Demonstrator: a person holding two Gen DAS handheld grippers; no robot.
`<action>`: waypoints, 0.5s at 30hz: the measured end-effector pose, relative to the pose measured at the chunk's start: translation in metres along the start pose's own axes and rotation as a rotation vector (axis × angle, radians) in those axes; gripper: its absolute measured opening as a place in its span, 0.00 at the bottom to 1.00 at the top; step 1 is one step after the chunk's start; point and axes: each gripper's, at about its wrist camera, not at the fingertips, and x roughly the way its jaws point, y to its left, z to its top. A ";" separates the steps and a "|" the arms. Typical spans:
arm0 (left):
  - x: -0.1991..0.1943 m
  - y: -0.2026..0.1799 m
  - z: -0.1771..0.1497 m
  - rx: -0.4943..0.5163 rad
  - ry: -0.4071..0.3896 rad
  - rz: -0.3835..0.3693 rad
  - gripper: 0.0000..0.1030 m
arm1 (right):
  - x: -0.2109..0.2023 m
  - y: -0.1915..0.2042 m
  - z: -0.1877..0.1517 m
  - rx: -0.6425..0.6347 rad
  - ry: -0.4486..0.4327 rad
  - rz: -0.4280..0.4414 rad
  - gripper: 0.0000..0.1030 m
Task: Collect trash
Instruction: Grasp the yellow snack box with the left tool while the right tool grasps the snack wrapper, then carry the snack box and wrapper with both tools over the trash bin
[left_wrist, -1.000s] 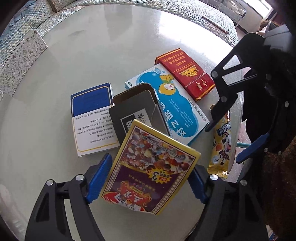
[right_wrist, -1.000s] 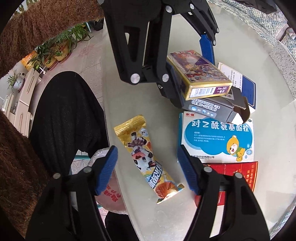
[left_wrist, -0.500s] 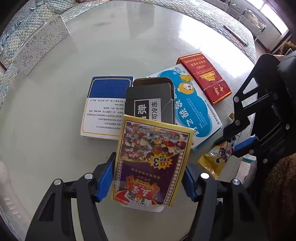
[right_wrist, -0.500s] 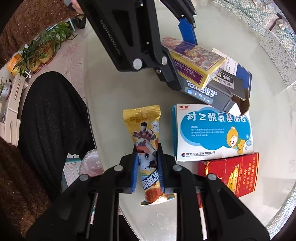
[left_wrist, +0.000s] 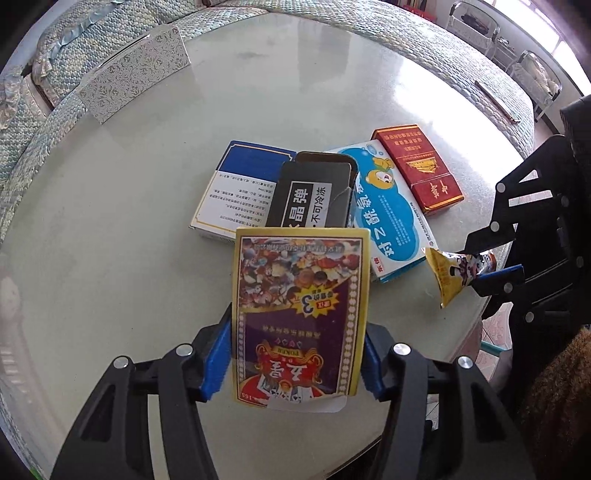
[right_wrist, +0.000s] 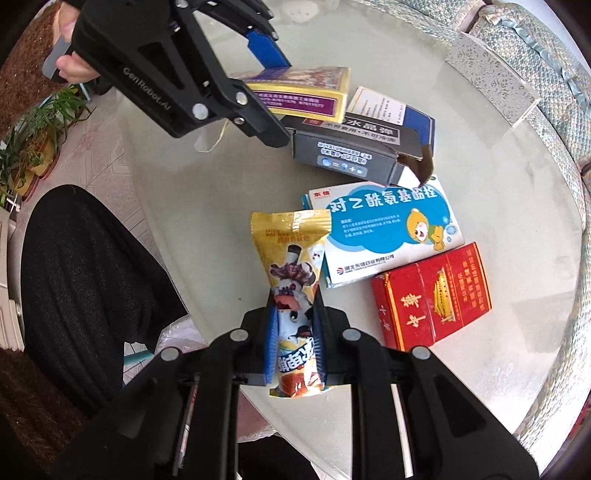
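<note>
Round glass surface (left_wrist: 110, 221), pale and glossy. White patterned box (left_wrist: 135, 72), upper left of the left wrist frame, at the far rim. Woven cushioned seating (left_wrist: 55, 48) behind it. Potted green plants (right_wrist: 26, 147), left edge of the right wrist frame, on tiled floor.

My matt black plastic fingers (left_wrist: 218, 354) pinched a glossy cardboard poker box (left_wrist: 300, 314); the foil snack wrapper (right_wrist: 293, 291) shone above smooth glass tabletop (left_wrist: 110, 229).

The card box (left_wrist: 300, 314) was yellow-edged with a purple, busy picture; the snack wrapper (right_wrist: 293, 291) was gold with a cartoon cow. The cigarette pack (right_wrist: 432, 295) was red and gold, the medicine box (right_wrist: 391, 232) blue-and-white.
</note>
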 end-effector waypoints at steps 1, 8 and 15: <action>-0.003 -0.005 0.001 -0.003 -0.008 0.001 0.55 | -0.003 -0.003 -0.001 0.013 -0.008 -0.006 0.17; -0.034 -0.026 -0.006 0.026 -0.038 0.030 0.54 | -0.030 -0.014 -0.005 0.081 -0.050 -0.048 0.17; -0.064 -0.059 -0.010 0.059 -0.070 0.050 0.54 | -0.059 -0.009 -0.018 0.116 -0.089 -0.082 0.16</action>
